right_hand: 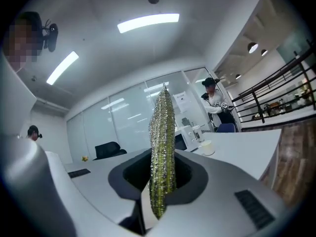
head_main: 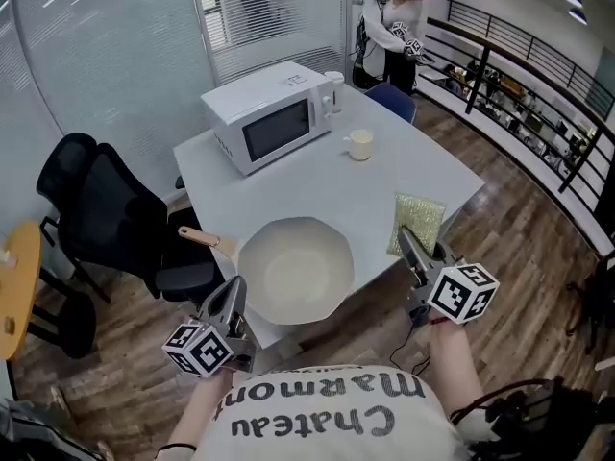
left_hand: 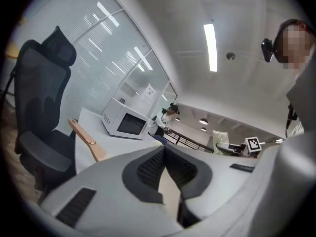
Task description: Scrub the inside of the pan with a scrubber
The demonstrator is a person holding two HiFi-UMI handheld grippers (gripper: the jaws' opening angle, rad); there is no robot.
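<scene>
A pan [head_main: 295,269] with a cream inside sits at the near edge of the white table [head_main: 423,166]. Its wooden handle [head_main: 199,237] points left and also appears in the left gripper view [left_hand: 86,139]. My left gripper [head_main: 233,294] hovers by the pan's near left rim, its jaws shut with nothing between them [left_hand: 165,149]. My right gripper [head_main: 411,250] is right of the pan, shut on a green-gold scrubber [head_main: 417,221]. The scrubber [right_hand: 163,147] stands edge-on between the pads [right_hand: 163,181].
A white microwave [head_main: 272,115] stands at the back of the table, with a white cup [head_main: 333,89] beside it and a cream mug [head_main: 360,144] in front. A black office chair [head_main: 106,219] is on the left. A person [head_main: 394,27] stands beyond the table by a railing.
</scene>
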